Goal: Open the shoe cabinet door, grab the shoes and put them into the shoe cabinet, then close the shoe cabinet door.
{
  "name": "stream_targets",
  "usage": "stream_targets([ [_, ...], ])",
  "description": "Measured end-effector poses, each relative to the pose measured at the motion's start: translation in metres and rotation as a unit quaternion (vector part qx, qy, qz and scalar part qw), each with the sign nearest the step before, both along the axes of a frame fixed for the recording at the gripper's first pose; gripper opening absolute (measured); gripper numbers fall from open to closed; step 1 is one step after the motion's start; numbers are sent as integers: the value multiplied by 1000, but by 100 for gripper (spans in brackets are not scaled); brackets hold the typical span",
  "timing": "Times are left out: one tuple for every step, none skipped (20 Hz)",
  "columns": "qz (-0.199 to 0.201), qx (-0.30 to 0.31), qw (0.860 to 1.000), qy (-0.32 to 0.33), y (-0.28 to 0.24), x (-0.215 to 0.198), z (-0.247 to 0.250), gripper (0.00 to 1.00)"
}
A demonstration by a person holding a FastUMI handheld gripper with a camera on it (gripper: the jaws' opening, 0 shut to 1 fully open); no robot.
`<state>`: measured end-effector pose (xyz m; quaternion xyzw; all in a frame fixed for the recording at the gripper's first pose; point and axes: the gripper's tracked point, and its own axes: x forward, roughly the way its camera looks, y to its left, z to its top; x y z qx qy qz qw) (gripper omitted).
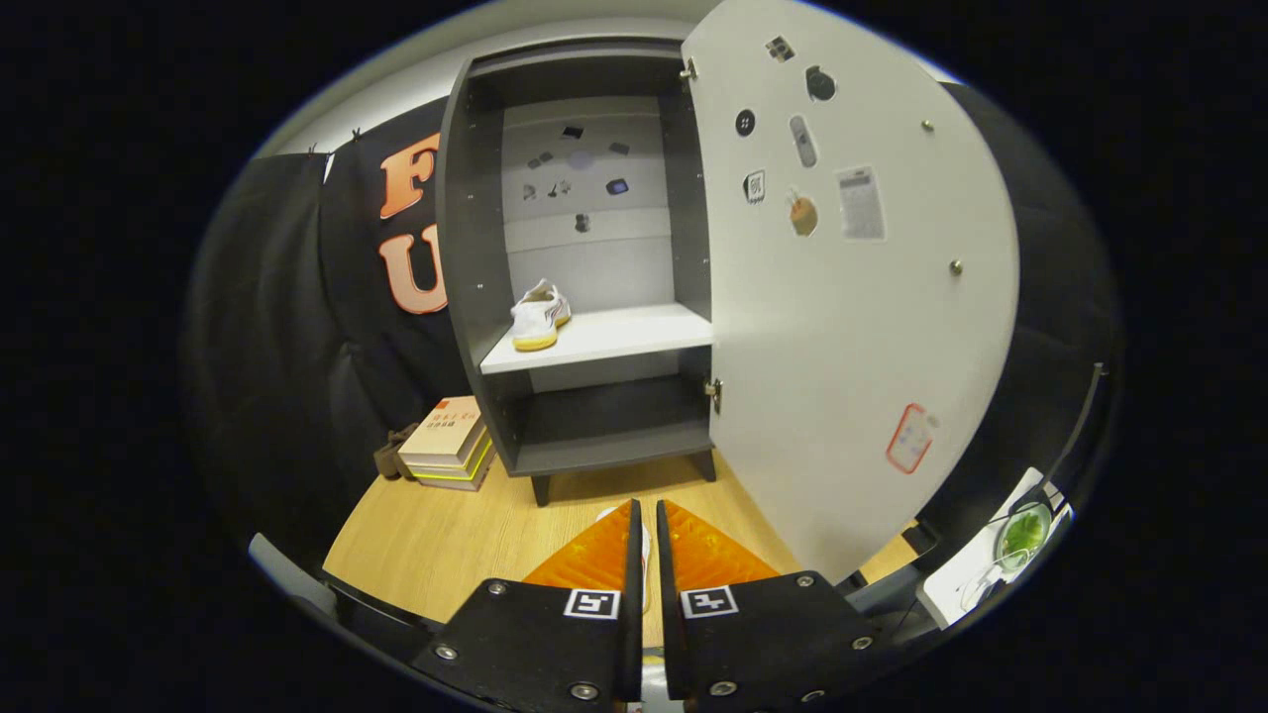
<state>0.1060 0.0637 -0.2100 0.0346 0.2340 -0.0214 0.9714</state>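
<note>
The dark grey shoe cabinet point(475, 248) stands open on the wooden surface, beyond my fingers. Its pale door point(852, 327) is swung wide to the right, with stickers on its inner face. One white shoe with a yellow sole point(539, 317) rests on the left part of the white shelf point(634, 337), heel toward me. My gripper point(644, 525) is well in front of the cabinet with its fingers almost together. A thin white part of a second shoe point(645, 564) shows squeezed in the narrow gap between them; most of that shoe is hidden.
A stack of books point(448, 441) lies on the wooden surface point(436, 535) just left of the cabinet, with a small brown object beside it. The lower compartment point(604, 421) sits under the shelf. A white board with a green item point(1020, 535) lies right of the door.
</note>
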Motion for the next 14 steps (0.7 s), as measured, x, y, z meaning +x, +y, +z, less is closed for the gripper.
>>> stream_targets([
  [6, 5, 1000, 12, 8, 3, -15, 8],
  [13, 9, 1000, 26, 15, 5, -32, 8],
  [20, 13, 999, 42, 21, 6, -49, 9],
  [27, 17, 998, 59, 25, 5, -65, 10],
  [32, 22, 997, 72, 30, 7, -80, 11],
  [39, 25, 995, 86, 35, 9, -95, 11],
  [42, 29, 994, 97, 39, 12, -110, 11],
  [45, 34, 993, 108, 43, 15, -124, 11],
  [48, 38, 991, 119, 46, 18, -137, 11],
  [51, 41, 990, 129, 50, 21, -148, 11],
  [55, 41, 988, 140, 51, 23, -160, 11],
  [58, 39, 986, 150, 55, 27, -173, 11],
  [63, 39, 985, 158, 58, 30, -184, 11],
  [67, 40, 983, 167, 61, 33, -195, 11],
])
